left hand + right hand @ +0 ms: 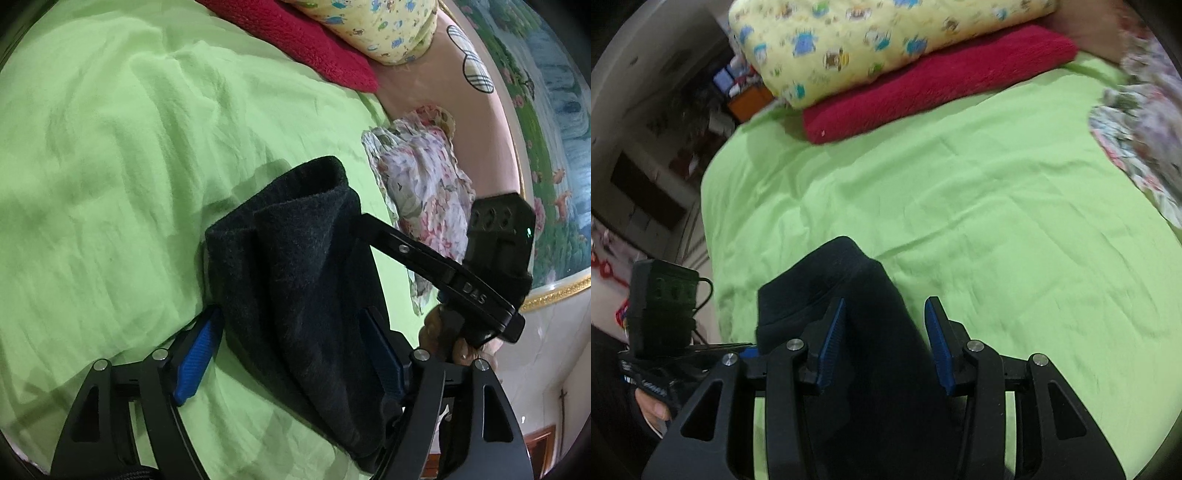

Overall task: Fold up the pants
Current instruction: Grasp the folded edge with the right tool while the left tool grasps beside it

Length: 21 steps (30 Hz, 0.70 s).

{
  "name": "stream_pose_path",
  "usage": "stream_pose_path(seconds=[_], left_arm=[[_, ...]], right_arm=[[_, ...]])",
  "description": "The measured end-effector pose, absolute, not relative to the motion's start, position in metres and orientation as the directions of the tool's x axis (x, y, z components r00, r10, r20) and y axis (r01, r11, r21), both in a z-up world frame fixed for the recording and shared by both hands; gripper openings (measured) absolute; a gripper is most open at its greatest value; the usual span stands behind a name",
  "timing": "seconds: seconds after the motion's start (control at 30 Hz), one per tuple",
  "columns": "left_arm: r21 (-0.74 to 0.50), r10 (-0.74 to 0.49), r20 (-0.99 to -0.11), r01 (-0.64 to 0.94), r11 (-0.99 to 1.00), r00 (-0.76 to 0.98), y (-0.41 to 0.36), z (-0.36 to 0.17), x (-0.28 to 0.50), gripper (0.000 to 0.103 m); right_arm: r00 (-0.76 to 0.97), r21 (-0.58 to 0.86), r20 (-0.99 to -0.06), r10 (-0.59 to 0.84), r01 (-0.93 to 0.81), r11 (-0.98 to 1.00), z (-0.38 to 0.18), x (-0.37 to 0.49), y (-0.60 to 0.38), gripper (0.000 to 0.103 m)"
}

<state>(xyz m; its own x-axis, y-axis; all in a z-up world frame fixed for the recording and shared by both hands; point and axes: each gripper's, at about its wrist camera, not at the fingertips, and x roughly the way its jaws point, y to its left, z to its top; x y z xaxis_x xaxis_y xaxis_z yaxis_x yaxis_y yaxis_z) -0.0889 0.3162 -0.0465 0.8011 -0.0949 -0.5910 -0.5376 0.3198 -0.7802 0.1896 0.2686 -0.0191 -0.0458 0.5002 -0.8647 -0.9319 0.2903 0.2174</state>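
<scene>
"So, what were your fingers doing?"

"My left gripper [291,354] and right gripper [882,345] both stood wide open, with the black pants [295,258] bunched between the blue pads [195,354], maybe not pinched."

"Where were the pants?"

"Low over the green sheet [110,147]. I should have closed on the edges first, then pulled flat. Farther off lay a red towel [923,85]."

My left gripper [291,354] and right gripper [886,347] sit side by side at the near edge of the bed [997,206], the pants [857,302] between the fingers of each. A towel [934,85] lies at the far end, with a pillow [871,40] on it. A cloth [1137,133] lies at the right.
</scene>
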Motion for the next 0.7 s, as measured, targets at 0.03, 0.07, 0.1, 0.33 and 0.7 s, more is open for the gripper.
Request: stream_pose_path(seconds=[0.03, 0.07, 0.1, 0.33, 0.7], left_arm=[[-0.778, -0.093, -0.594, -0.540, 0.322, 0.799, 0.316, -0.045, -0.087, 0.081], [-0.776, -0.090, -0.596, -0.544, 0.321, 0.798, 0.315, -0.045, -0.085, 0.082], [-0.774, -0.087, -0.599, -0.547, 0.319, 0.796, 0.315, -0.045, -0.083, 0.082], [-0.783, -0.075, -0.583, -0.535, 0.316, 0.809, 0.322, -0.045, -0.079, 0.067], [-0.796, -0.112, -0.551, -0.481, 0.367, 0.827, 0.313, -0.028, -0.069, 0.028]], right_arm=[[-0.059, 0.217, -0.874, 0.483, -0.936, 0.278, -0.023, 0.190, 0.276, 0.046], [-0.066, 0.214, -0.880, 0.470, -0.939, 0.270, -0.025, 0.191, 0.280, 0.046], [-0.069, 0.211, -0.885, 0.460, -0.941, 0.265, -0.028, 0.191, 0.285, 0.046], [-0.111, 0.228, -0.892, 0.438, -0.947, 0.225, -0.036, 0.184, 0.295, 0.030], [-0.120, 0.336, -0.794, 0.597, -0.904, 0.265, -0.002, 0.183, 0.250, 0.019]])
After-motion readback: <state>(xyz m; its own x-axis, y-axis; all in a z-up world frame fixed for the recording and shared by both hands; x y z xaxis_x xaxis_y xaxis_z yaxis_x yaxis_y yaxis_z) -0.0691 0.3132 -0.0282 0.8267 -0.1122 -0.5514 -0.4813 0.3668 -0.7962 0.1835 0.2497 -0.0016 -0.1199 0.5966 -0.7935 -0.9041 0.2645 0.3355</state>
